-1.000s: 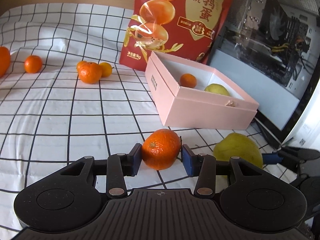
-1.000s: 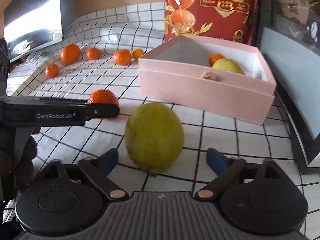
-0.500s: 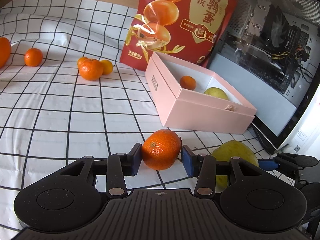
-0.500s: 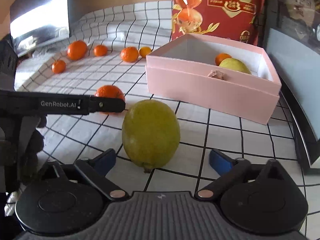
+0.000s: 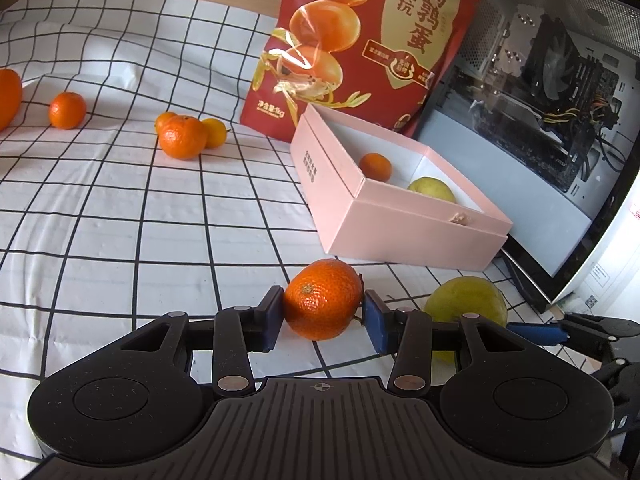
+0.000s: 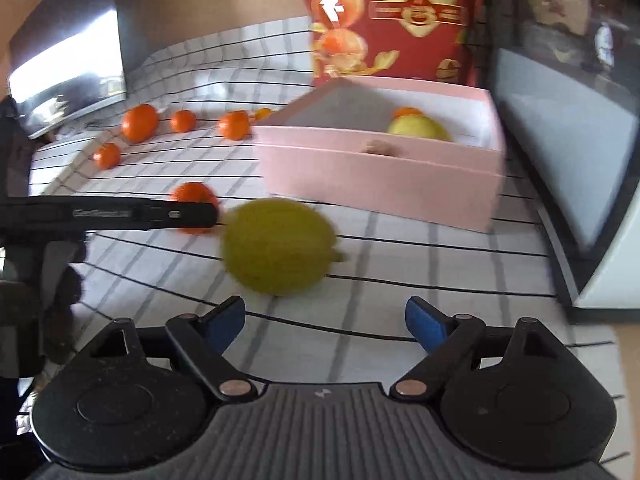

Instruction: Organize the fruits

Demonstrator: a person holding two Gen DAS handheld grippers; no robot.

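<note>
From the left wrist view we see our left gripper (image 5: 323,316) holding a mandarin (image 5: 322,298) between its blue pads, both pads pressed against the fruit's sides (the stem end faces the camera). Just to the right of it a yellow-green lemon (image 5: 466,307) sits on the checked cloth (image 5: 120,220), with the tip of the right gripper (image 5: 536,330) beside it. Ahead and to the right lies the pink box (image 5: 400,236), with a small mandarin (image 5: 375,167) and another lemon (image 5: 432,189) inside. Far ahead to the left a cluster of mandarins (image 5: 182,137) rests on the cloth. From the right wrist view, which is blurred, our right gripper (image 6: 325,323) stands wide, nothing between its fingers; the lemon (image 6: 279,251) lies just ahead of them. To its left we see the left gripper's arm (image 6: 120,213) and its mandarin (image 6: 195,206), and the pink box (image 6: 380,184) lies ahead to the right.
</note>
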